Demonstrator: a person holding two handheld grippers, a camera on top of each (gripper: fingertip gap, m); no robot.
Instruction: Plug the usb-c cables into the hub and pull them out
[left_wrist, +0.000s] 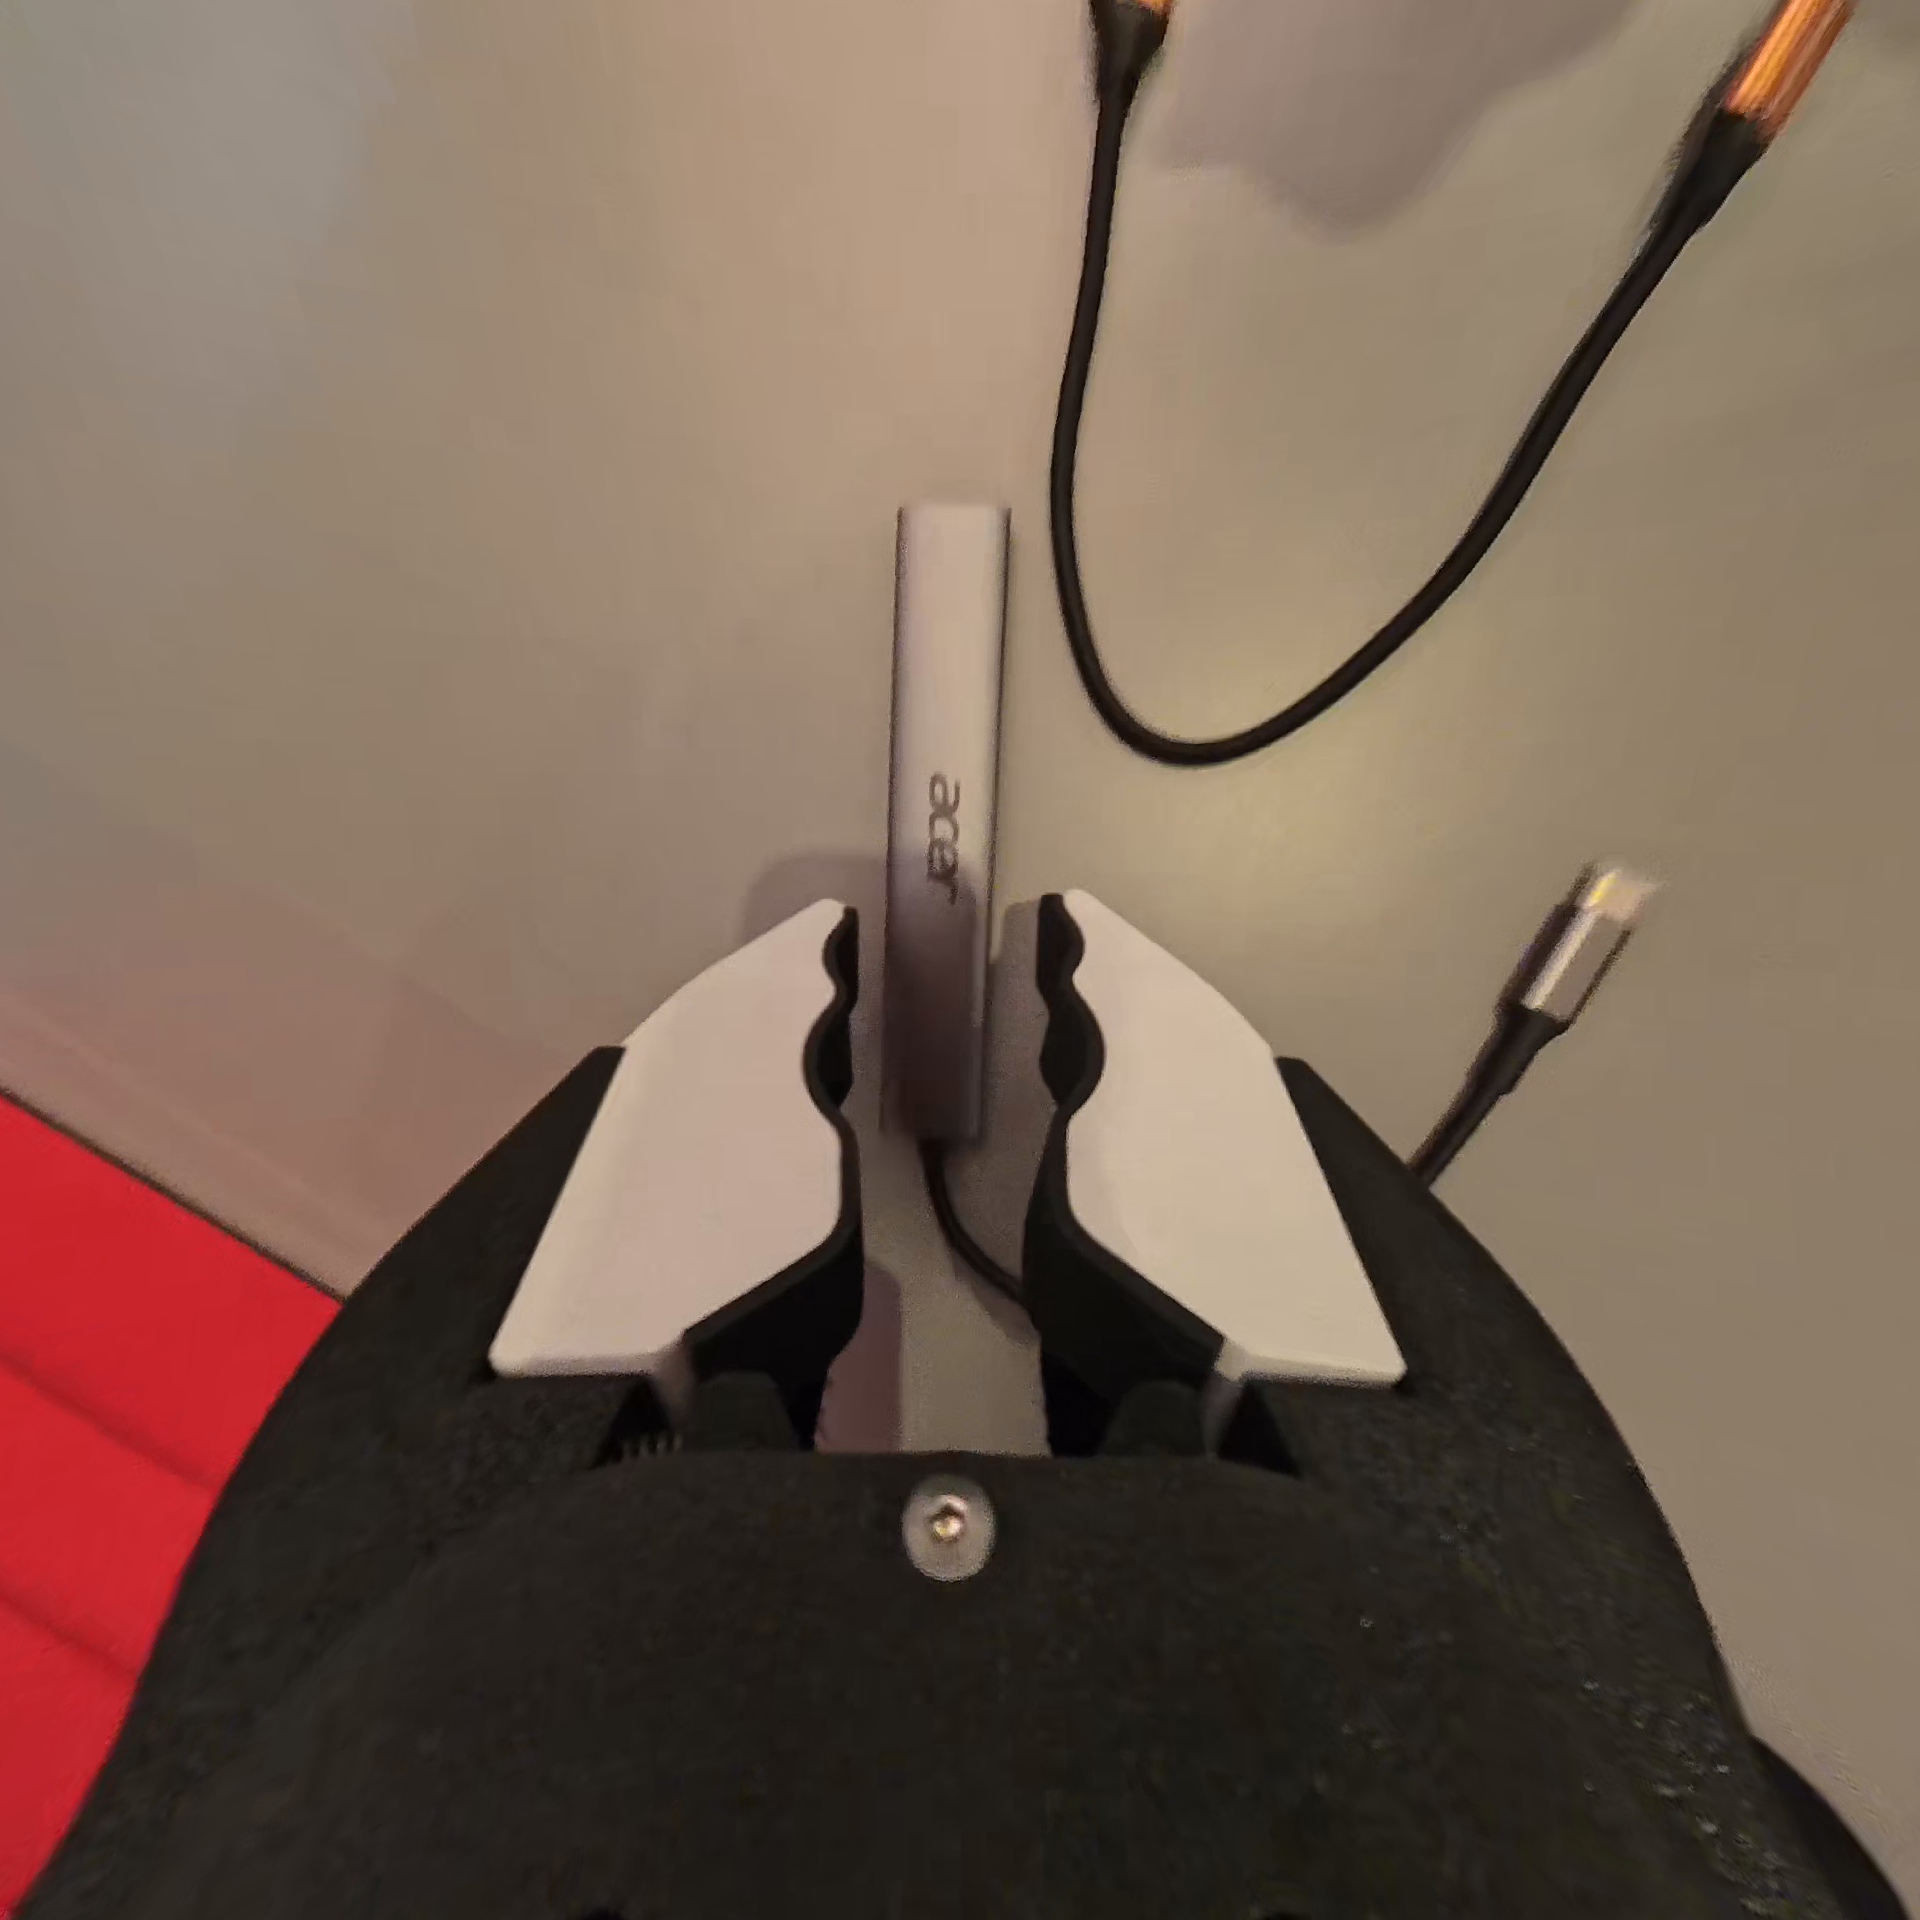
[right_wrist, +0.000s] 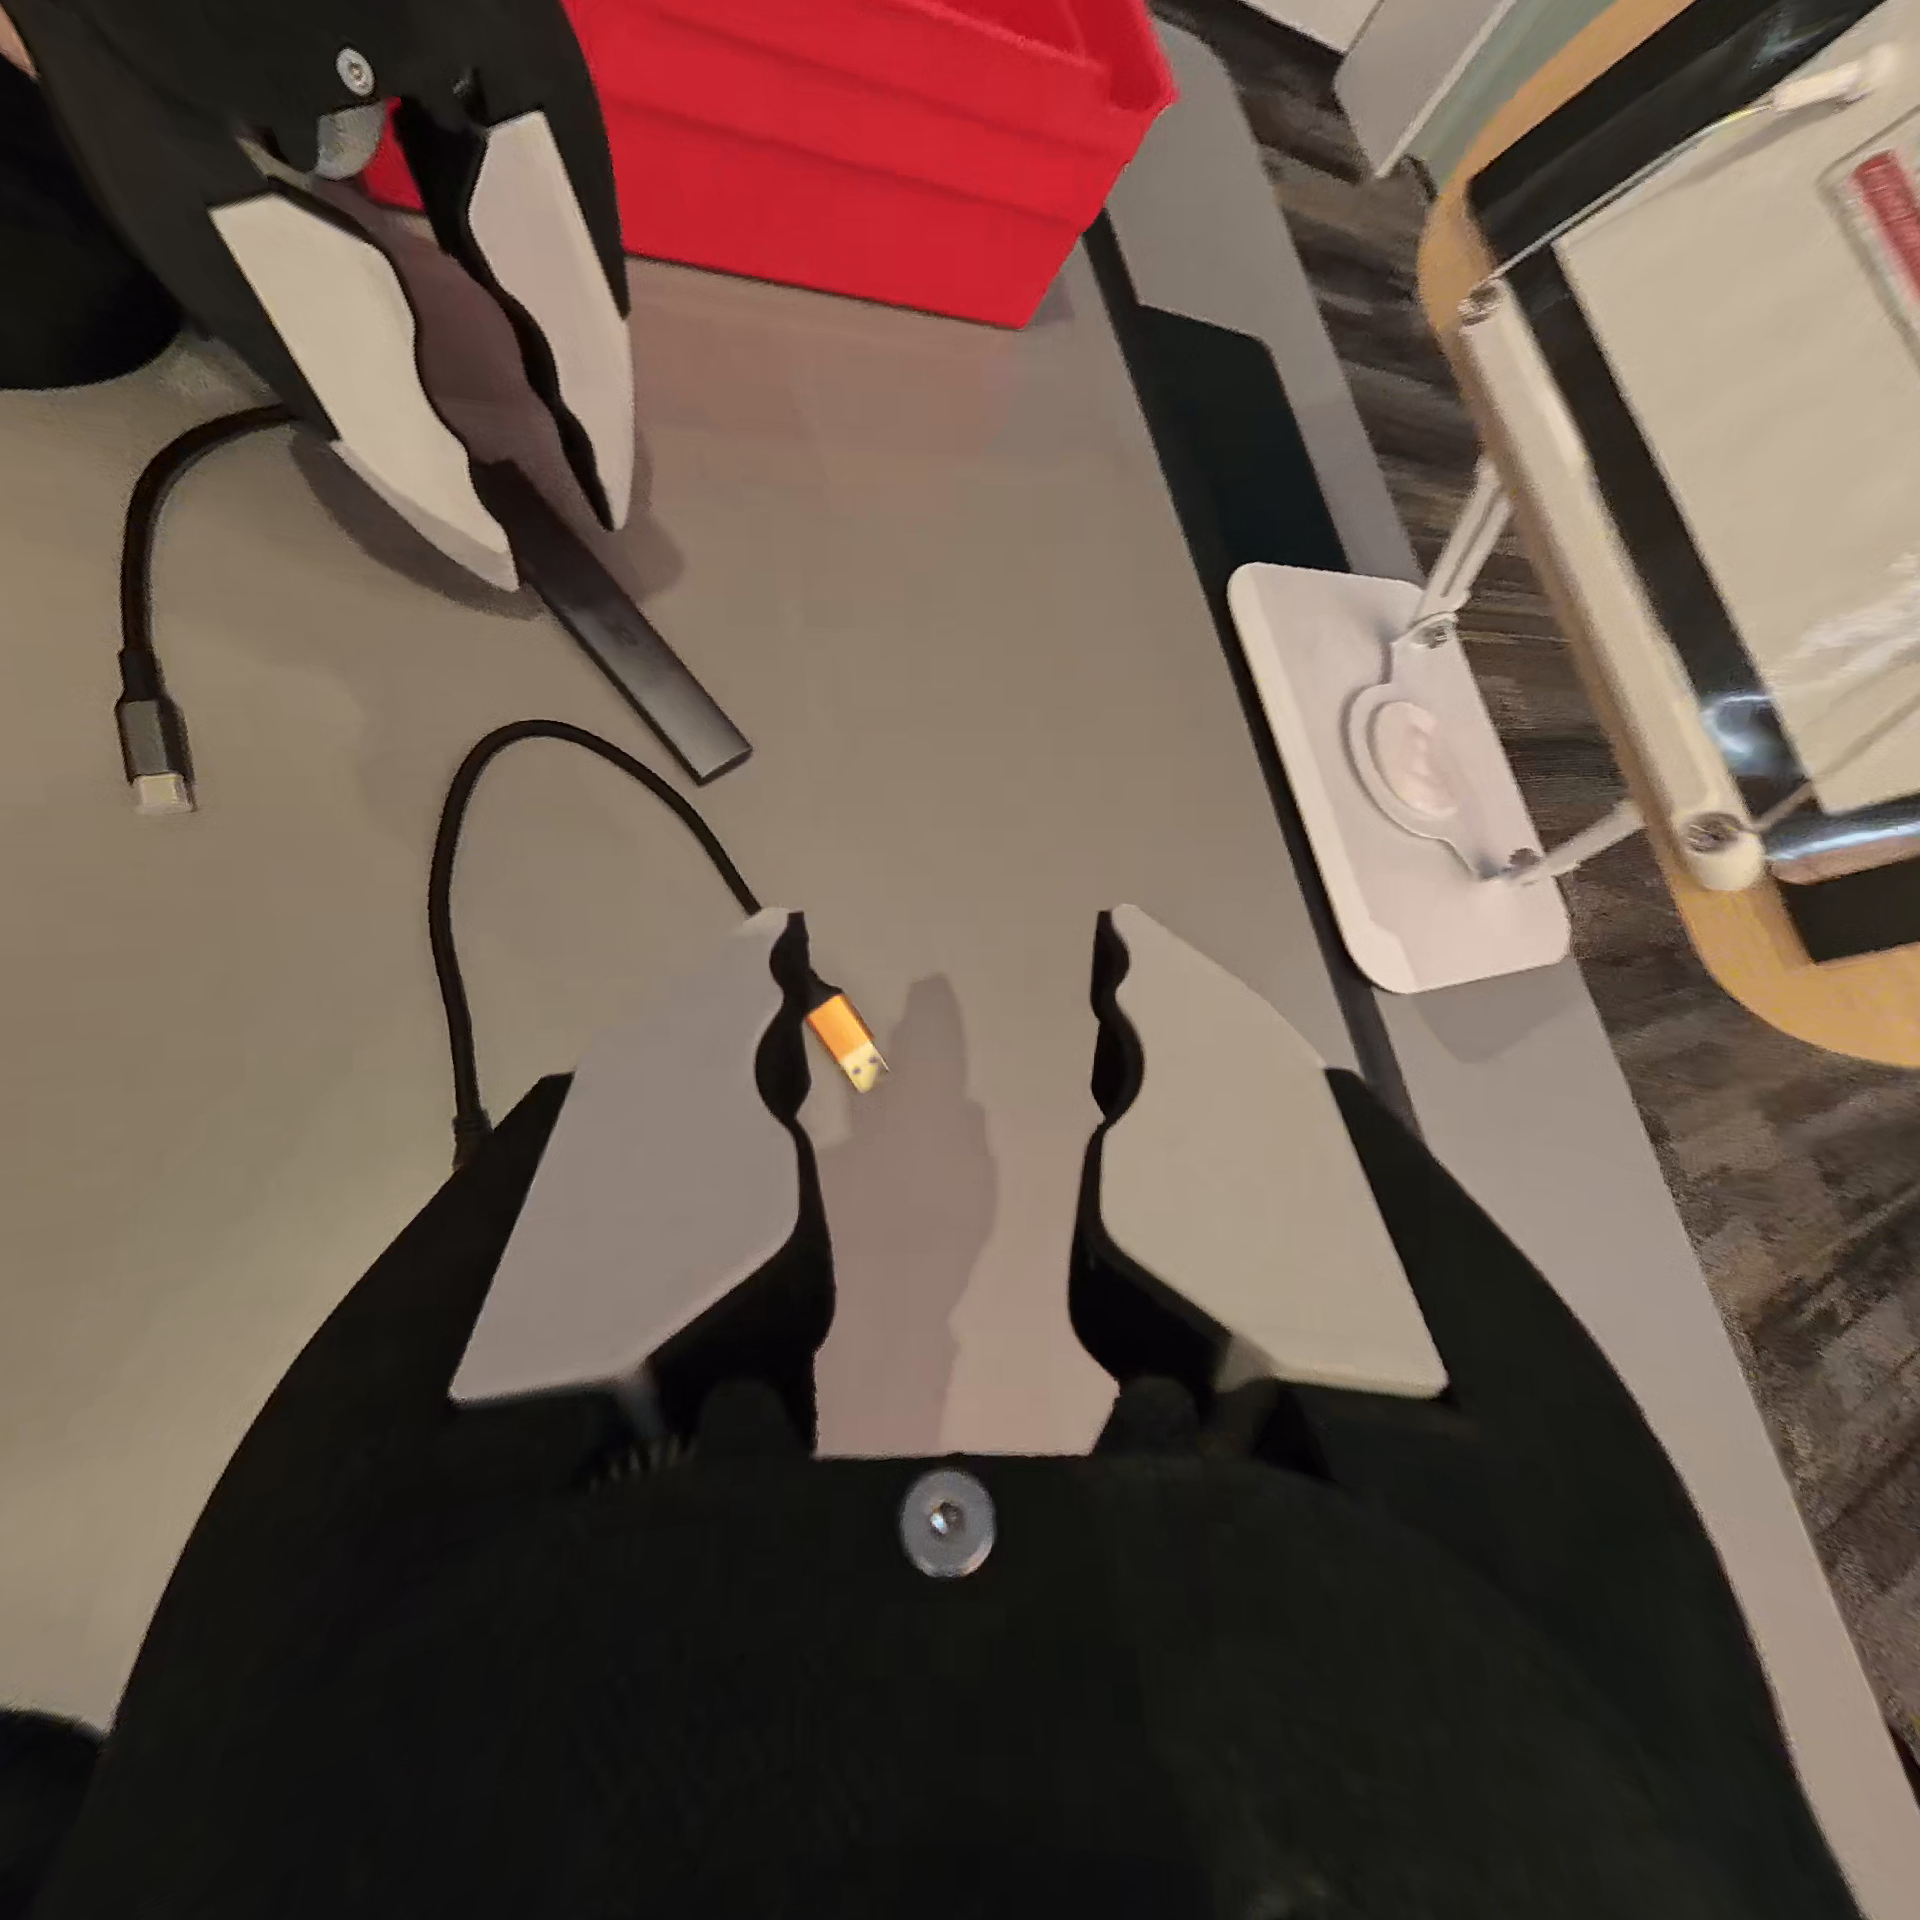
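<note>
Grey hub (left_wrist: 943, 821) between parted left gripper (left_wrist: 948, 914) fingers; orange-tipped cable (right_wrist: 844, 1039) inside wide-open, empty right gripper (right_wrist: 948, 920).

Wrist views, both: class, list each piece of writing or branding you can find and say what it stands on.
Short dark brand wordmark, printed lengthwise on the top face of the hub: legible, but its wording is not reproduced here.
Red label at the right edge of the right wrist view, beyond the table: too blurred to read.
No other writing shows in either view.
</note>
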